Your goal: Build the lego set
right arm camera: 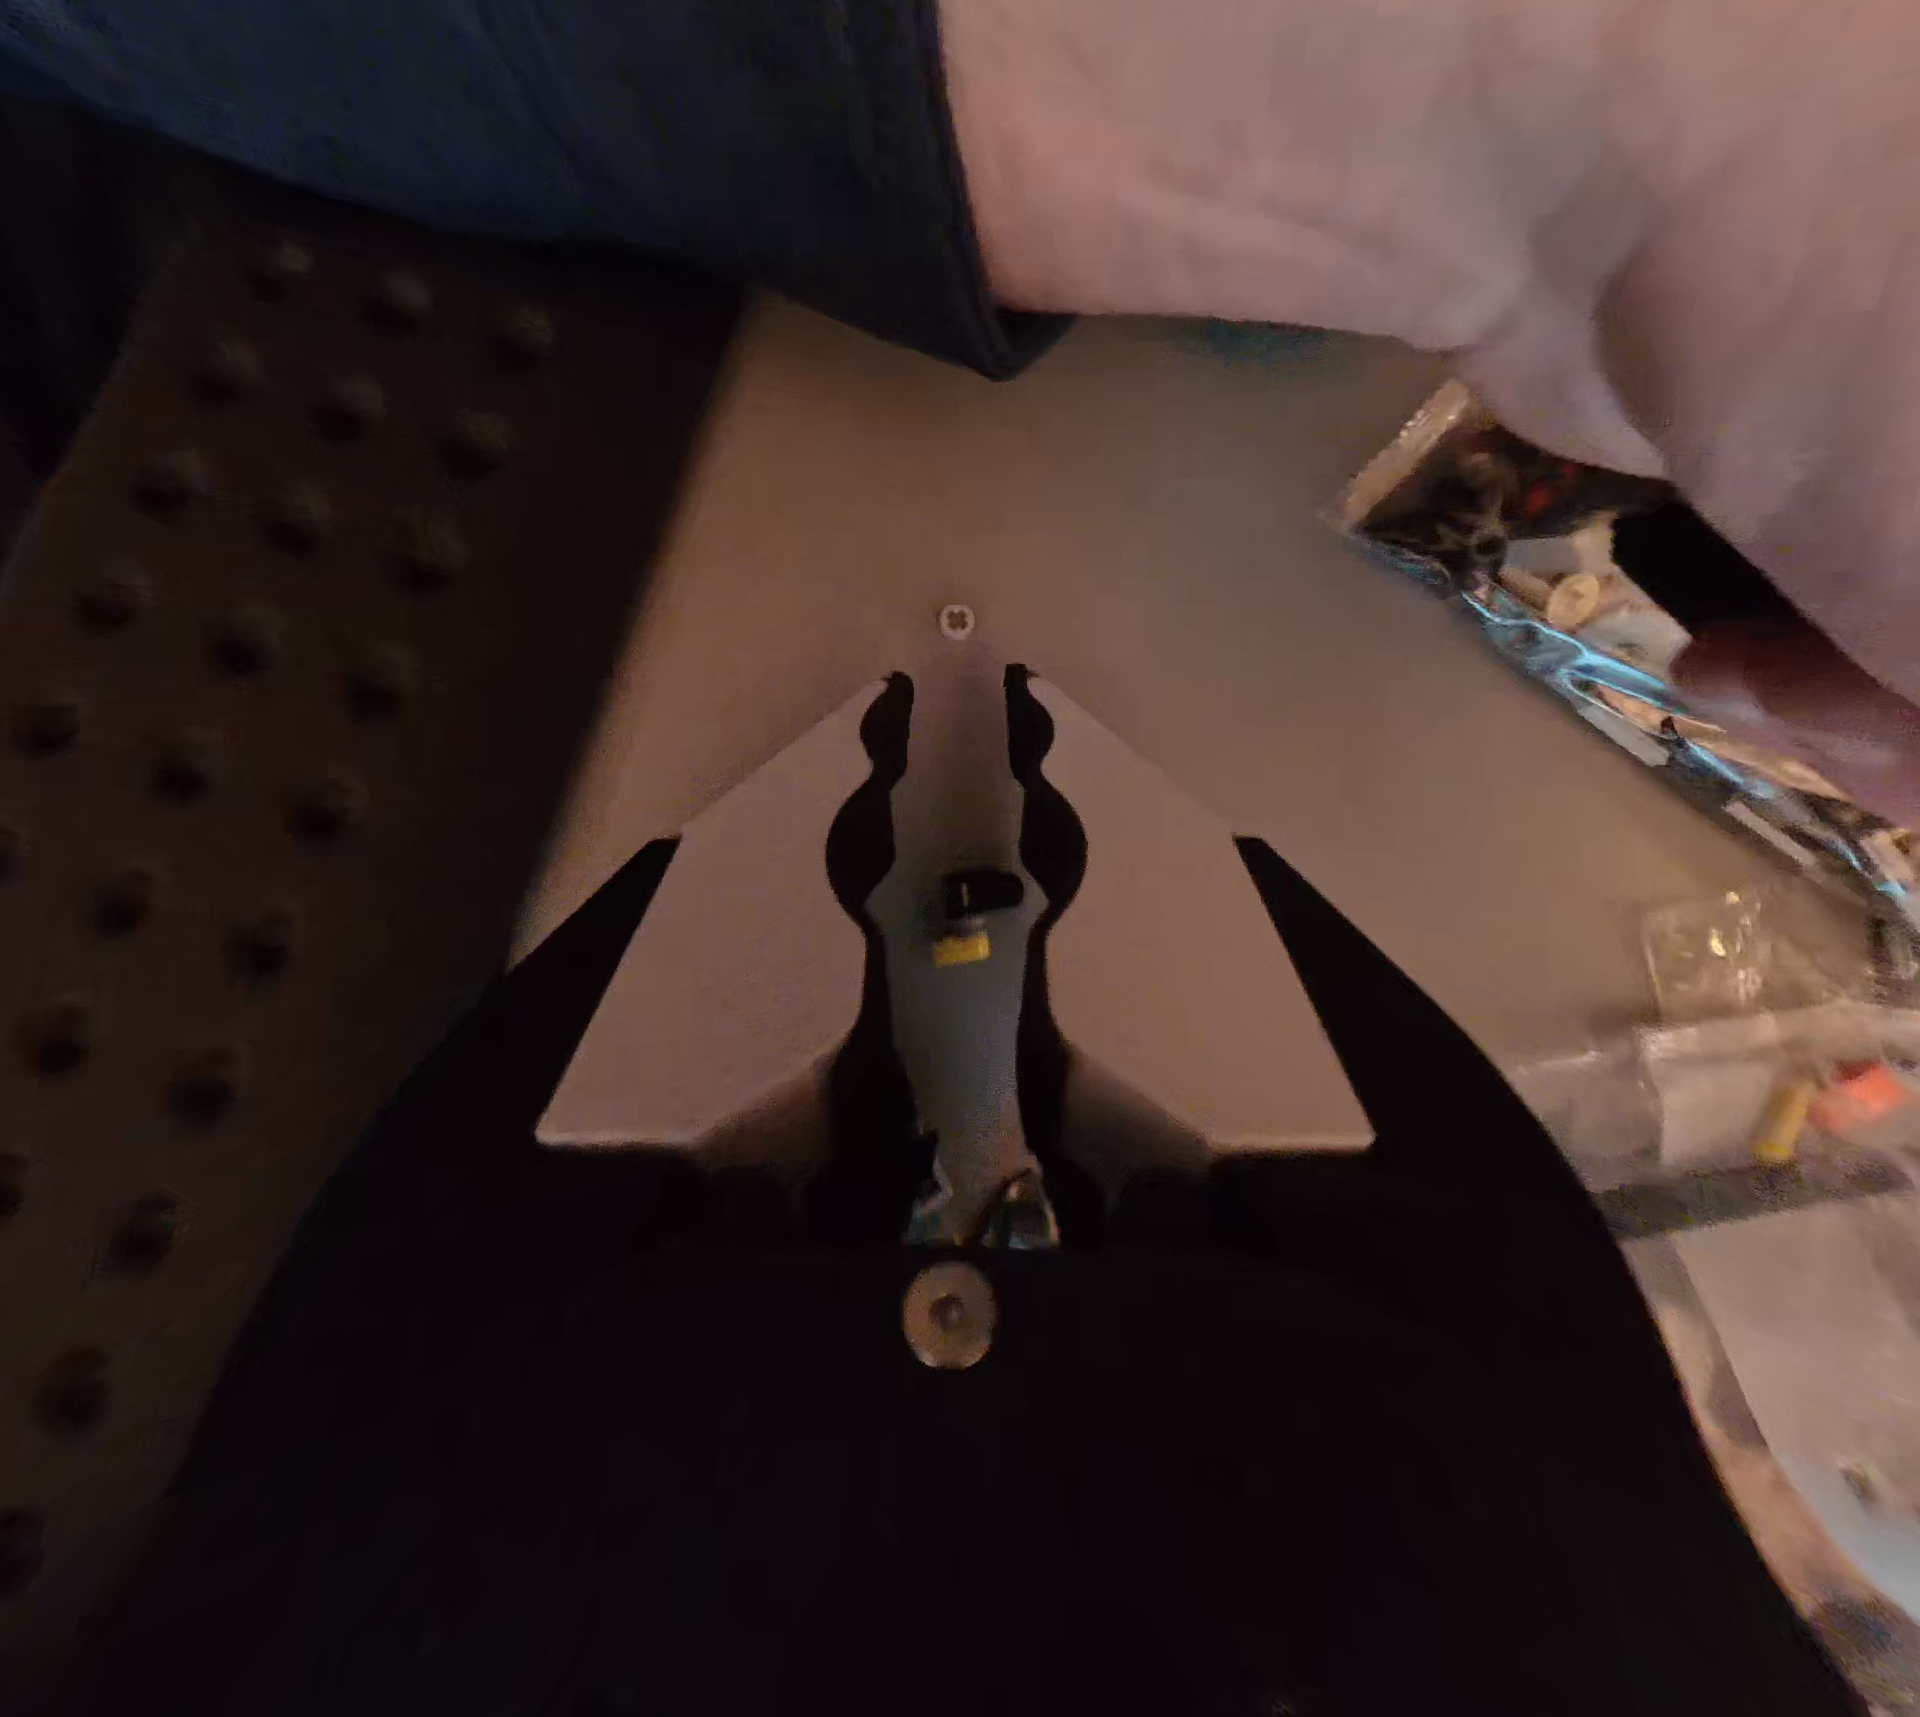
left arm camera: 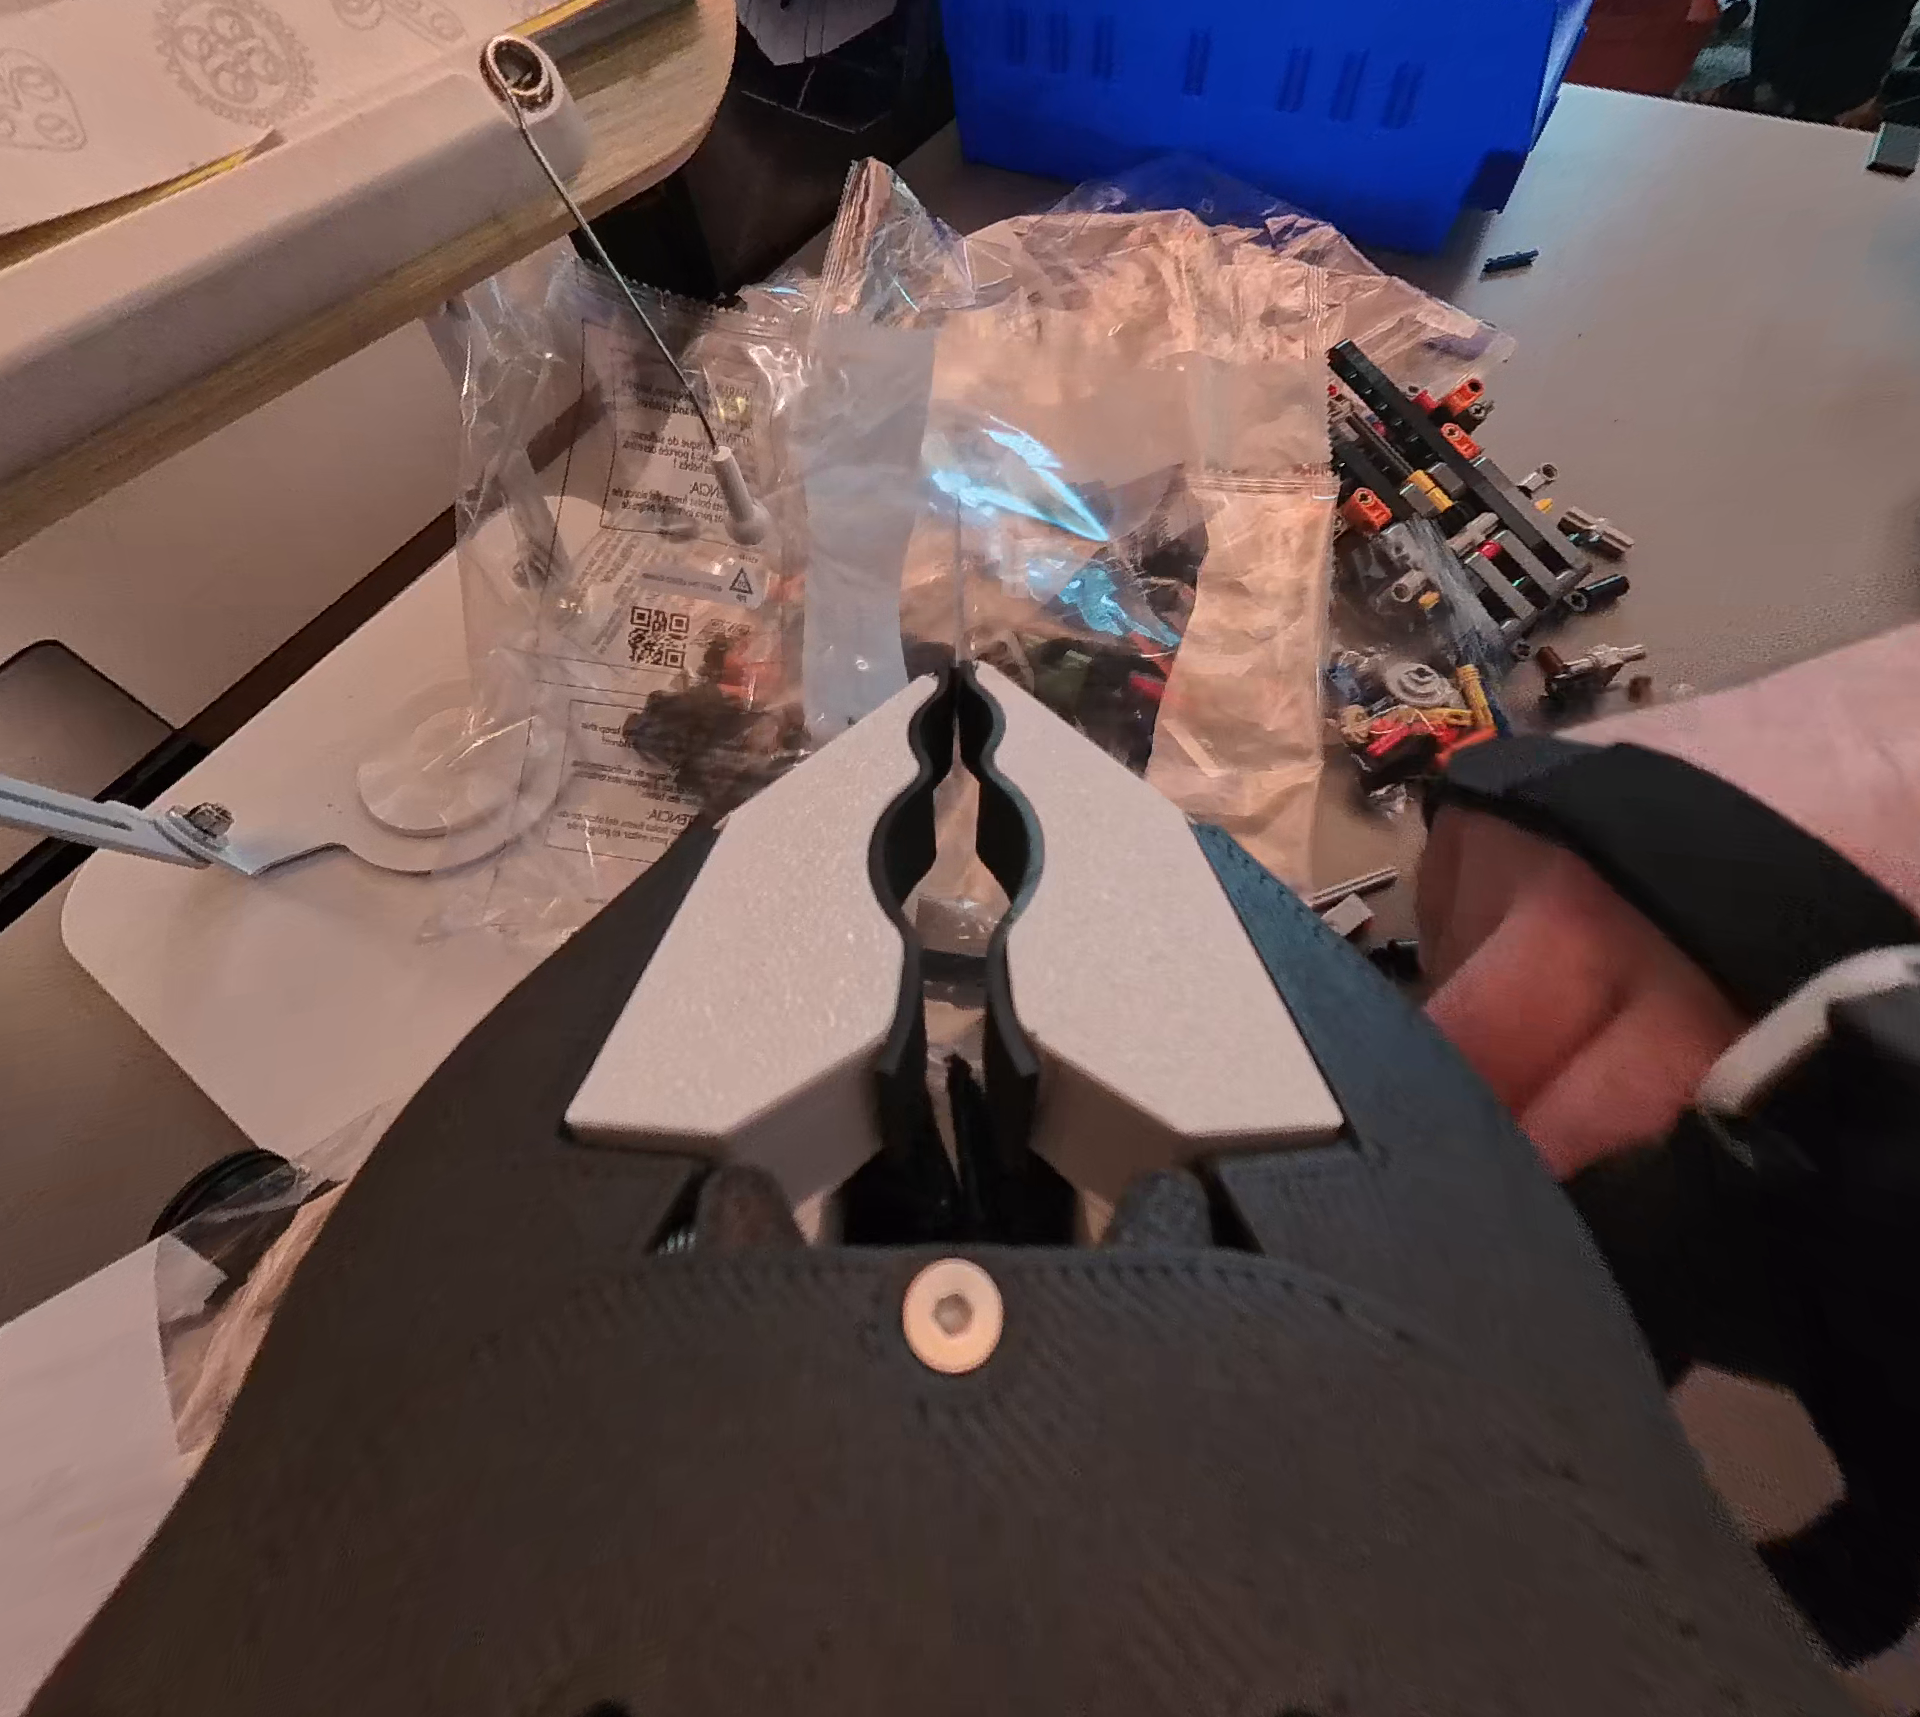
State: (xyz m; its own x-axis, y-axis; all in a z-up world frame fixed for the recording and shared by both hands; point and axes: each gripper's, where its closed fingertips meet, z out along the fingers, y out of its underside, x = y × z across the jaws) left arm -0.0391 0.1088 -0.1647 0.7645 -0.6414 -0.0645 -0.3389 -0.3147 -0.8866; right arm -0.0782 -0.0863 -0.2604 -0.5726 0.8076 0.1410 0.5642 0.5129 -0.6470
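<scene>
The left gripper (left arm camera: 954, 678) is filling the near part of its view, and its tips are pinching tight on the top edge of a clear plastic bag (left arm camera: 1039, 472) that is still holding many small pieces. Behind it, a big blue bin (left arm camera: 1247, 57) is sitting on the table (left arm camera: 1714, 317). The open instruction book (left arm camera: 208, 57) is resting on a stand at the left. A dark, partly built frame (left arm camera: 1455, 472) is lying to the right with loose little pieces (left arm camera: 1403, 711) around it. The right gripper (right arm camera: 958, 678) is hanging open over the table, holding nothing, with a tiny black and yellow piece (right arm camera: 966, 919) lying below it. I think the building is only just getting started, and most pieces are still waiting.
</scene>
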